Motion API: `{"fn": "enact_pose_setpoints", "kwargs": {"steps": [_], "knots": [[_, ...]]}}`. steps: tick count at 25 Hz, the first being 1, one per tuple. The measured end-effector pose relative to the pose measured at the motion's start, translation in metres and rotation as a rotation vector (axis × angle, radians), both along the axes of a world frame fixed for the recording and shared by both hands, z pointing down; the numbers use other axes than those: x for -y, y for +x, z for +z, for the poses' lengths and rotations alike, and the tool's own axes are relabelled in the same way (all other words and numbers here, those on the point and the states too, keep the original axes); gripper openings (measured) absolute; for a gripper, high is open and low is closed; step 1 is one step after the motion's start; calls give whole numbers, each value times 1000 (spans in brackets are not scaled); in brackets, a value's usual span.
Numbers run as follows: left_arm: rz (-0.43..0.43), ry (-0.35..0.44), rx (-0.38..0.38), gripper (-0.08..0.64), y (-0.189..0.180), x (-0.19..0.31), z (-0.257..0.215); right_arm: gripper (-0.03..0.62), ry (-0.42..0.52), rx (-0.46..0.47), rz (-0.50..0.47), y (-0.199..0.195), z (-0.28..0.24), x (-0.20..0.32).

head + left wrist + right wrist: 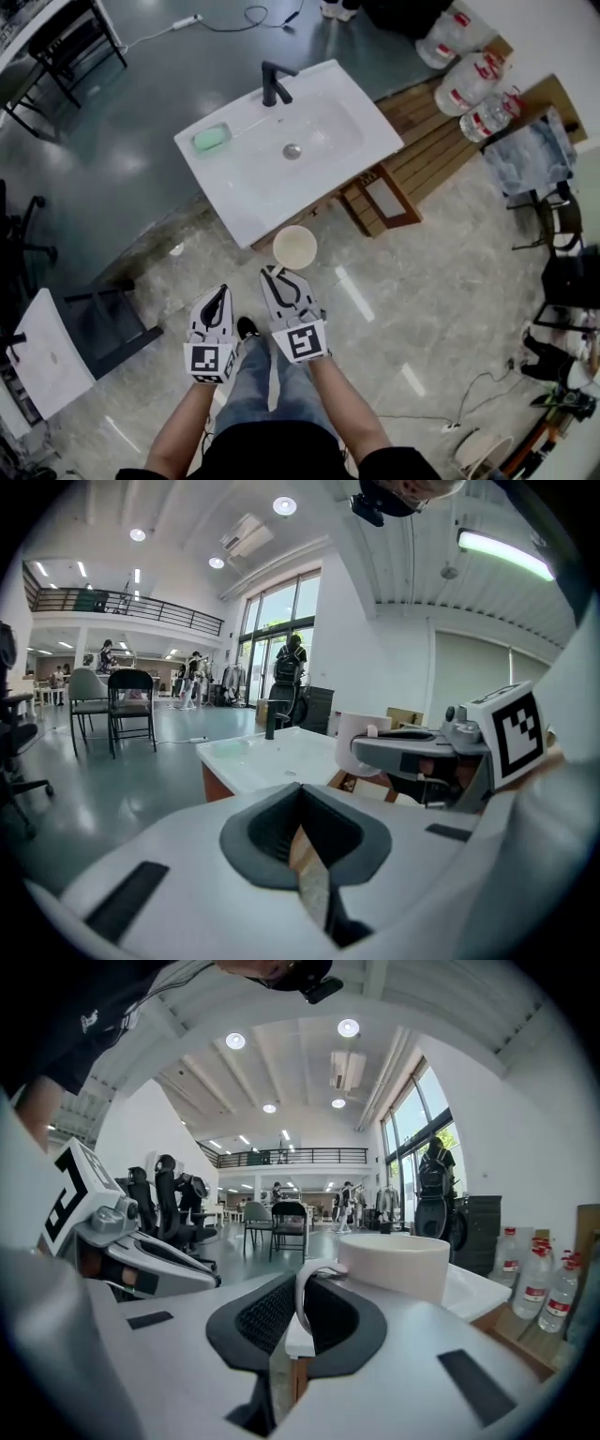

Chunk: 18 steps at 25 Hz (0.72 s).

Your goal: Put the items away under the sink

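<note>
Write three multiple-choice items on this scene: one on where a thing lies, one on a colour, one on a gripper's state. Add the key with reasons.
1. Where does the green block lie?
A. on the white sink top, beside the basin
B. on the floor
C. on a chair

2. What colour is the faucet?
A. white
B. black
C. red

3. What is the right gripper doing?
A. open, empty
B. shut, empty
C. shut on the handle of the cup

Key: 1 A, the head view shows the block on the sink top, left of the drain. 2 B, the faucet stands dark against the white basin. 3 C, the right gripper view shows the cup's handle pinched between the jaws.
</note>
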<state>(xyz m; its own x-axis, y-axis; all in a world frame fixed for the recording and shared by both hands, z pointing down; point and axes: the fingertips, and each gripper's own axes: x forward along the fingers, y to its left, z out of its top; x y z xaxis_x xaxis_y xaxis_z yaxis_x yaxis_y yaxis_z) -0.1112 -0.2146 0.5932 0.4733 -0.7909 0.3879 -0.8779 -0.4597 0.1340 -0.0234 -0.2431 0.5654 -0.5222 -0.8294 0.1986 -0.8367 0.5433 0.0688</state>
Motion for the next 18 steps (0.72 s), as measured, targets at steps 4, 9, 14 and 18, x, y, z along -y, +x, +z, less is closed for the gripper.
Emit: {"fn": "enact_pose_setpoints", "kwargs": {"steps": [4,9,14,18], "knots": [[68,4,-3,5,38,-13,6,40,8,9,78,46,-5,-28],[154,17,-27,5,89,-22,18,40,-28,16,187,103,24,-52],[239,19,-14,5,128,-29,62,40,-17,44,267,145,77,-58],[252,54,-36,5,142,-16,108,40,-2,34,283,158,137,-44]]}}
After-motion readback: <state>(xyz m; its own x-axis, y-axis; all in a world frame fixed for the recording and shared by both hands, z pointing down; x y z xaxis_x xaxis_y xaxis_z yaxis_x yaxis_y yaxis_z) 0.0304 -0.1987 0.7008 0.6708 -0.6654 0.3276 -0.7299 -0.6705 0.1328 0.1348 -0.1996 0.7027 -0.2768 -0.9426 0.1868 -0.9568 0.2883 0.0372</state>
